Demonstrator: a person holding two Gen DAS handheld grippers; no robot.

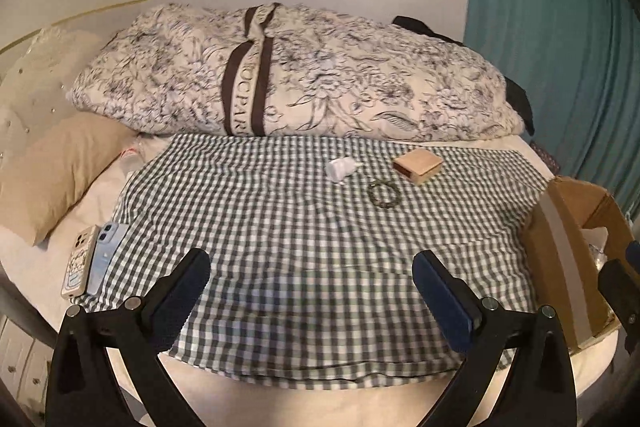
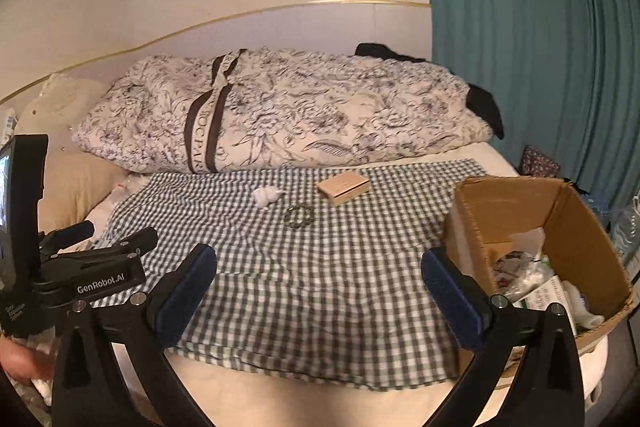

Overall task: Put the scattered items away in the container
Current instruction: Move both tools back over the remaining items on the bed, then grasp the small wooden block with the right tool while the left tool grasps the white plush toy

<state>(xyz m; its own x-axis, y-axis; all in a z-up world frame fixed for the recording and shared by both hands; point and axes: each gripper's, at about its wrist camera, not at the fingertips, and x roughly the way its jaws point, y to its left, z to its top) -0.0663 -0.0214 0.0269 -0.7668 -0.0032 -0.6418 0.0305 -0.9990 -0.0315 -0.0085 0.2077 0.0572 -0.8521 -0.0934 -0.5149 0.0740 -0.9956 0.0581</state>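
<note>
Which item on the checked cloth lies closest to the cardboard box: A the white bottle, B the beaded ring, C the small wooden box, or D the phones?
C: the small wooden box lies nearest the cardboard box; the beaded ring and white bottle lie farther left.

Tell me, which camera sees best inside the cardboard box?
The right wrist camera. The cardboard box faces it open, so the packets and white things inside show. The left wrist camera catches only the box's outer wall and a bit of the inside at its edge.
</note>
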